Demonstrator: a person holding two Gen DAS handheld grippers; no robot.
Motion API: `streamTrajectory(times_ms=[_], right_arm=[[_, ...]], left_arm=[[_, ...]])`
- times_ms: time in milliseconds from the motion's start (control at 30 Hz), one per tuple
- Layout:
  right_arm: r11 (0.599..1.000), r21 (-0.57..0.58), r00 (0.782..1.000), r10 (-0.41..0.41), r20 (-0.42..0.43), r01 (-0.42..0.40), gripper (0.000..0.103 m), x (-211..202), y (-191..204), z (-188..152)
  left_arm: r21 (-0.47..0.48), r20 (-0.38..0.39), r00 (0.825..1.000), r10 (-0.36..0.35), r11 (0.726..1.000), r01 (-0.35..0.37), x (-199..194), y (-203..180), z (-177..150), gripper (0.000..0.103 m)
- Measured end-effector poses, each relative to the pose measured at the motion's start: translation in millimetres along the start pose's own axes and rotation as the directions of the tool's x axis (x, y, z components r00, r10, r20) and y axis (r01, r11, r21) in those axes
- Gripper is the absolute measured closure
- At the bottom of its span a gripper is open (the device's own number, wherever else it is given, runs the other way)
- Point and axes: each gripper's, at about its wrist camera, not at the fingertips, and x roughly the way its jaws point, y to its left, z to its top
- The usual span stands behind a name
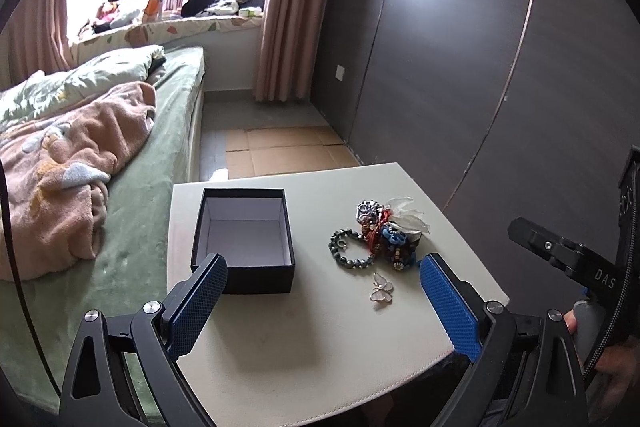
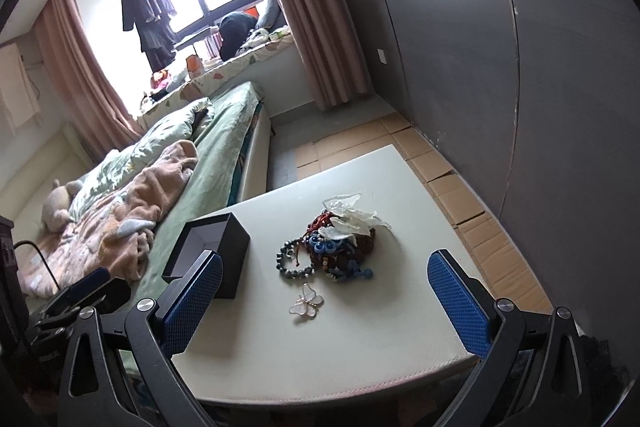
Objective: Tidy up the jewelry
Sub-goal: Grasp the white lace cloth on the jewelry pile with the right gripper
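An open black box (image 1: 243,239) with a white inside stands empty on the left of a small white table (image 1: 312,343); it also shows in the right wrist view (image 2: 214,251). A pile of jewelry (image 1: 382,233) lies to its right, with bead bracelets, blue pieces and a clear wrapper; the pile also shows in the right wrist view (image 2: 334,241). A butterfly brooch (image 1: 382,287) lies alone in front of the pile, seen too in the right wrist view (image 2: 306,303). My left gripper (image 1: 324,267) is open and empty above the table's front. My right gripper (image 2: 326,265) is open and empty.
A bed (image 1: 132,195) with a pink blanket (image 1: 64,171) touches the table's left side. A dark wall panel (image 1: 500,67) stands to the right. Cardboard sheets (image 1: 280,147) lie on the floor behind the table. The right gripper's body (image 1: 580,259) shows at the left view's right edge.
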Motion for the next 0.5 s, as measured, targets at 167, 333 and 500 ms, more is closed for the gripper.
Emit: streamTrajectory(times_ms=[167,333,500], right_arm=[[0.994,0.106,0.999,0.026,-0.044,-0.021,0.0,18,-21,14],[0.986,0.162,0.99,0.067,-0.127,-0.046,0.001,43,-29,29],[0.976,0.211,0.975,0.094,-0.204,-0.05,0.001,64,-33,49]], left_arm=[[-0.086,-0.045,0.999,0.002,0.996,-0.006,17,7,19,0.018],[-0.071,-0.077,0.997,-0.001,0.997,-0.004,30,-1,38,0.025],[-0.046,-0.095,0.995,-0.017,0.999,0.013,46,-17,61,0.025]])
